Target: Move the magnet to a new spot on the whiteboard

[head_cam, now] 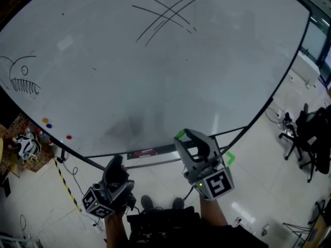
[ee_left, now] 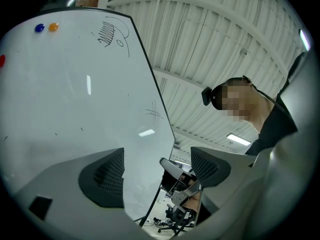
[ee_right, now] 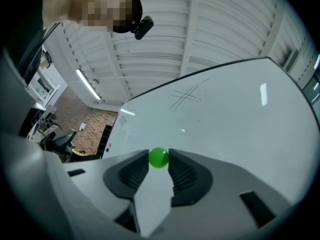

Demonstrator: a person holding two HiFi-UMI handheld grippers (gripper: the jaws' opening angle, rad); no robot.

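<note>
Holding: the right tool has the green magnet between its two jaw tips. The jaws press on it from both sides, with only the width of the magnet between them.
Place of the magnet: in the head view it is at the lower middle of the frame, in front of the bottom edge of the whiteboard. In the right gripper view it is at the centre bottom, with the white surface behind it. If it touches the board, I cannot tell.
Left tool: the jaws stand wide apart and nothing is between them. In the head view it is at the lower left, below the board's edge.
Other magnets: a blue magnet, an orange magnet and a red magnet sit on the board at its lower left, the blue and the orange close together.
Drawings: crossed lines at the upper middle of the board, and a fish sketch with teeth at the left edge.
Tray: a narrow tray runs under the bottom edge of the board.
Surroundings: a black office chair stands on the floor at the right of the frame.
</note>
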